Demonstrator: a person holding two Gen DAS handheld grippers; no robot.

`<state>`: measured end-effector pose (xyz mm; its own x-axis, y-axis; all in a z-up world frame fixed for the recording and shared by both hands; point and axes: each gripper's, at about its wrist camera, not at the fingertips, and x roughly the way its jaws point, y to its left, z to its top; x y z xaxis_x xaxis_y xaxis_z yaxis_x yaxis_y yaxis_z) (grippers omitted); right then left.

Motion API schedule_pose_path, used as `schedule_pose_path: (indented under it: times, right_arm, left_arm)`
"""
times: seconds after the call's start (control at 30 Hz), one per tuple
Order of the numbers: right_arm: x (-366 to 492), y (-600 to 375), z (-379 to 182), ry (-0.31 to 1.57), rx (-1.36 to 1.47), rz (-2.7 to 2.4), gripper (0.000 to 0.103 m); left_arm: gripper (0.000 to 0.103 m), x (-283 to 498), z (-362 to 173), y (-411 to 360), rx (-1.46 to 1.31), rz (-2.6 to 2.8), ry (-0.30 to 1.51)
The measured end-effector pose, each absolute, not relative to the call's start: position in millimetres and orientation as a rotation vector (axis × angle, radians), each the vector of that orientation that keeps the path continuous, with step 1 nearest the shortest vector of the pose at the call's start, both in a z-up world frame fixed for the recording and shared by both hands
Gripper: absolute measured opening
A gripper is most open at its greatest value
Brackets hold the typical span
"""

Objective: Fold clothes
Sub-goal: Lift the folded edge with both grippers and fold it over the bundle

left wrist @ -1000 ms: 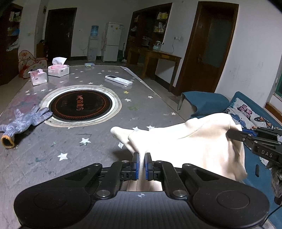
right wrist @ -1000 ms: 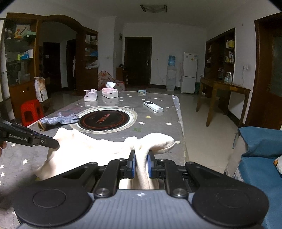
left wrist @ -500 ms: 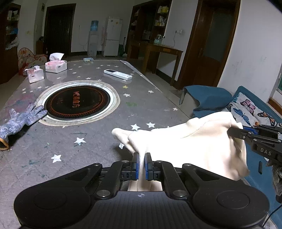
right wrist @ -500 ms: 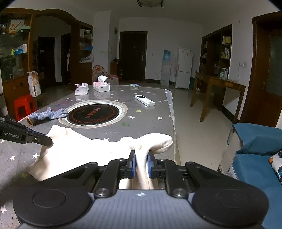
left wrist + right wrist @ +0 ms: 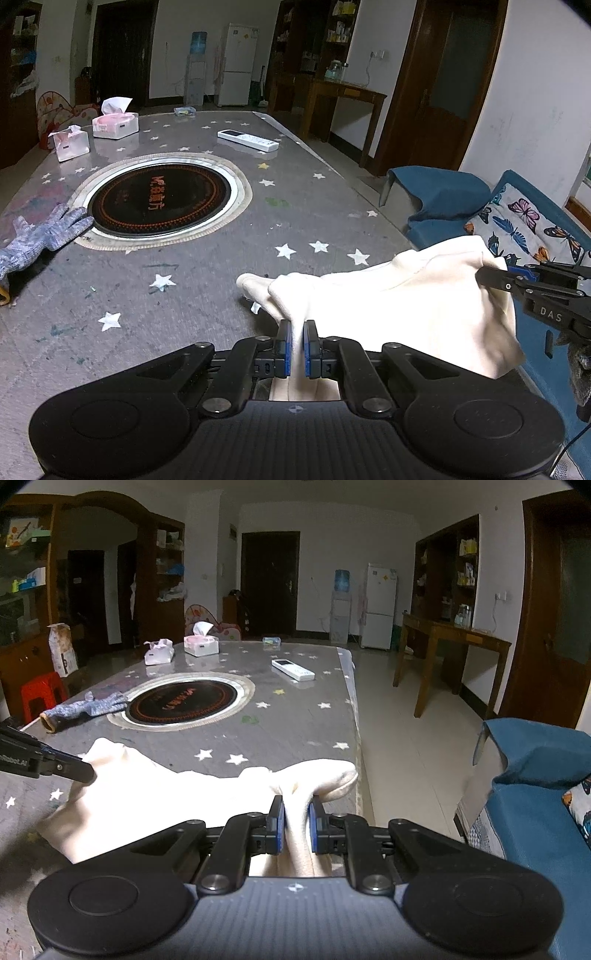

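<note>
Both tongs, left tongs [image 5: 297, 345] and right tongs [image 5: 296, 825], have sunk toward the counter [image 5: 207, 266], each clamped on the cream garment [image 5: 399, 306] stretched between them. Sagging cloth could bunch, or drag off the counter's near edge.

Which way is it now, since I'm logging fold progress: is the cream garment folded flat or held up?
Held up, not folded: the cream garment hangs bunched between the left gripper and right gripper, both shut on it.
</note>
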<state>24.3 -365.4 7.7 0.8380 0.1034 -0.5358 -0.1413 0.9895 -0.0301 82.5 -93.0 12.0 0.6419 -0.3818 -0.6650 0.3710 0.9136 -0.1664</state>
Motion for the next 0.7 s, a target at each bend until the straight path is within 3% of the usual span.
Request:
schedule_pose_path:
  times: [0.53,0.7]
  right_arm:
    - [34,-374,-8,0.604,-0.053,0.108,0.018]
    - [31,-367,-9,0.607,-0.051,0.135,0.025]
  left_arm:
    - [0.012,92,-5,-88,-0.011,-0.376,0.813]
    - [0.022,91,-5,-86,-0.006,-0.361,0.807]
